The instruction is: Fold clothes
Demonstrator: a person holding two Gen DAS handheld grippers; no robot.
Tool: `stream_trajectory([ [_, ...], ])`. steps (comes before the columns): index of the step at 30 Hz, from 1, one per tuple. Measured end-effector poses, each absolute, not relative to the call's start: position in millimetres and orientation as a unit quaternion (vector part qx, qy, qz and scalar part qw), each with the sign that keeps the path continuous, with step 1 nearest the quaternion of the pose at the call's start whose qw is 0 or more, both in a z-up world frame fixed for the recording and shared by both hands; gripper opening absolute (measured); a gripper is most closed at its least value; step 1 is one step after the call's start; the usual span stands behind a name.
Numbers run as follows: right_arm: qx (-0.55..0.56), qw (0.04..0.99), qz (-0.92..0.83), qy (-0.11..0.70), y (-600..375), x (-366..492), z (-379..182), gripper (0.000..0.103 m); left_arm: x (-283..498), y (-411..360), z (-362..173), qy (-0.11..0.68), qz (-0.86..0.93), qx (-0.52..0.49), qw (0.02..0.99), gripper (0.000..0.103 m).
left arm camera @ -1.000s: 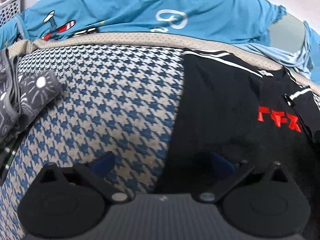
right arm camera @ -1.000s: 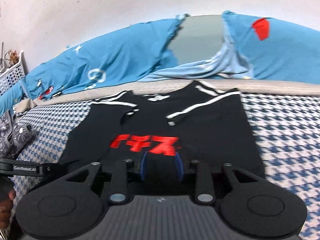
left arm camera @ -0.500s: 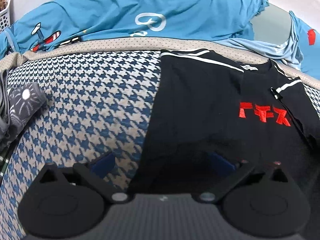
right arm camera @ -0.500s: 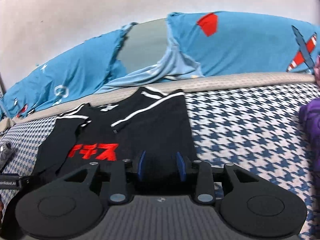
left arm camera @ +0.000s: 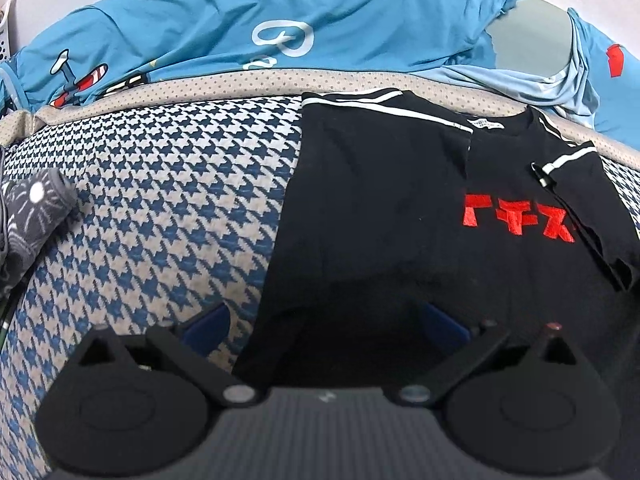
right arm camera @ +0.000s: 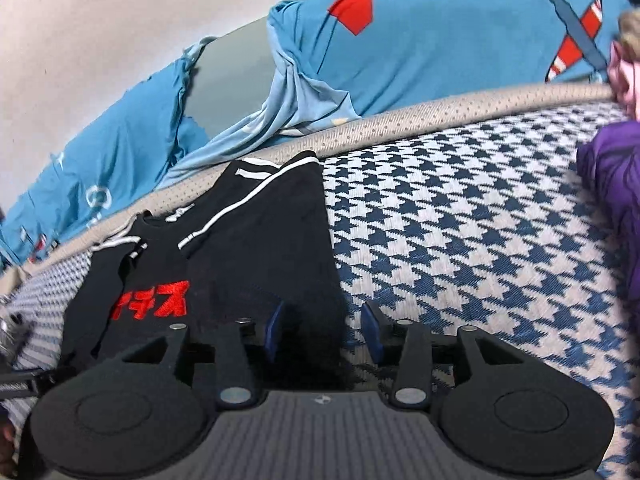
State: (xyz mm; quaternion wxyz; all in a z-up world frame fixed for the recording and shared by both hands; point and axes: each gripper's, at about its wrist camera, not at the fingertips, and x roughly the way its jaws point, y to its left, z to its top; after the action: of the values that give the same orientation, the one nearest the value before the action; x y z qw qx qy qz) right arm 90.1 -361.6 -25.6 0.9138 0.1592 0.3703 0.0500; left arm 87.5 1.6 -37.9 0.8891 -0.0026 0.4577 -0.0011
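A black T-shirt [left arm camera: 380, 216] w/ red lettering and white shoulder stripes is seen laid flat on the houndstooth bed cover [left arm camera: 168, 208], both sleeves folded in over the chest; its collar is turned toward the beige piped edge [left arm camera: 240, 82] and the blue pillows [left arm camera: 248, 12] behind. The L gripper [left arm camera: 324, 324] is held wide over the shirt's near left corner; one blue pad is seen above the bare cover, the other above black cloth; nothing is pinched. The R gripper [right arm camera: 322, 330] is held at the shirt's near right corner, jaws opening, approx. half wide; the hem edge is seen btw. the pads but is not pressed. A grey patterned garment [left arm camera: 36, 216] is seen at the far left in the L wrist view; purple cloth [right arm camera: 612, 200] at the right in the R wrist view.
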Motion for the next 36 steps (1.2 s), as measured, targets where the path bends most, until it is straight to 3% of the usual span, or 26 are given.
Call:
stream_trajectory([
  [3,0.166,0.912,0.062,0.370,-362,90,-27,0.037,88,2,-38,0.460,-0.001,-0.005,0.888,0.103],
  [5,0.158,0.913,0.069,0.371,-358,90,-28,0.024,89,2,-39,0.462,-0.001,-0.007,0.887,0.103],
  [8,0.150,0.914,0.075,0.369,-353,89,-29,0.016,89,3,-39,0.463,-0.001,-0.008,0.886,0.103],
  [16,0.135,0.919,0.062,0.365,-348,89,-28,0.016,89,4,-38,0.464,0.000,-0.011,0.886,0.103],
  [19,0.117,0.923,0.060,0.361,-343,87,-29,0.030,89,4,-39,0.465,0.001,-0.011,0.885,0.103],
  [25,0.108,0.930,0.054,0.347,-338,85,-33,0.033,89,7,-39,0.466,0.003,-0.012,0.885,0.103],
  [27,0.106,0.931,0.052,0.345,-336,85,-34,0.030,89,7,-39,0.467,0.004,-0.013,0.884,0.103],
  [29,0.103,0.932,0.051,0.344,-336,85,-33,0.016,89,8,-39,0.466,0.004,-0.014,0.884,0.103],
  [36,0.079,0.943,0.061,0.316,-319,78,-17,0.012,88,9,-37,0.465,0.004,-0.015,0.885,0.103],
])
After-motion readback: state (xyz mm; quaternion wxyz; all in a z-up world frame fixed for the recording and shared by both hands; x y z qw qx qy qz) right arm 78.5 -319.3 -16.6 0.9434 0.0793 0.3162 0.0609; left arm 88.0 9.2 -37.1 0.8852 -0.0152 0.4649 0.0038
